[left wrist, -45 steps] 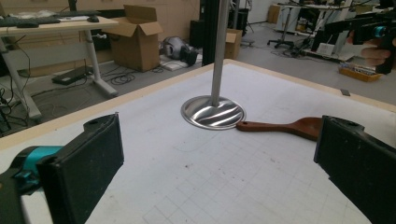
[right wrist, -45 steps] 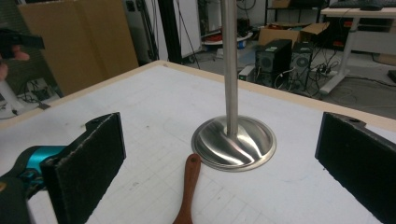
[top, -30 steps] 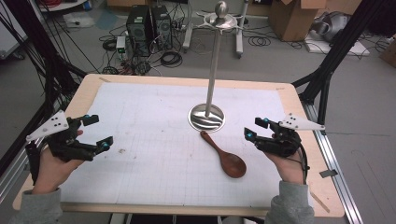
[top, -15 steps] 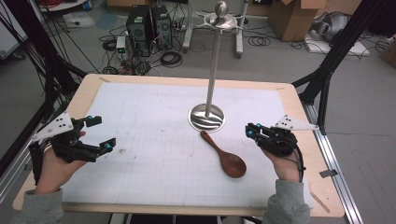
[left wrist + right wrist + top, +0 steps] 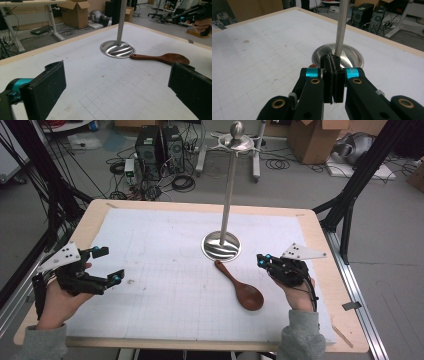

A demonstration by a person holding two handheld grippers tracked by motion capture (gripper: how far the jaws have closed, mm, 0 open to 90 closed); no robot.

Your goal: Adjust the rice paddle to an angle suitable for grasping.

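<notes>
A dark brown wooden spoon [image 5: 240, 285] lies flat on the white gridded mat, its handle end close to the round base of a metal stand [image 5: 221, 246]. My right gripper [image 5: 262, 260] hovers just right of the spoon's handle, jaws shut with nothing between them. In the right gripper view the shut gripper [image 5: 332, 61] points at the stand's base [image 5: 352, 56], and the spoon's handle tip [image 5: 312, 66] peeks out beside it. My left gripper [image 5: 111, 266] is held wide open over the mat's left side. From the left gripper [image 5: 117, 75] I see the spoon [image 5: 162, 58] and the stand [image 5: 117, 49] ahead.
The stand's tall pole [image 5: 227, 185] rises from mid-table to a knobbed top with arms. The mat covers a wooden table [image 5: 340, 285]. Beyond the far edge, computer cases [image 5: 157, 147], cables and cardboard boxes sit on the floor. Black frame legs flank the table.
My right gripper has moved a little left toward the spoon's handle and its jaws have shut. The left gripper has barely shifted and stays open.
</notes>
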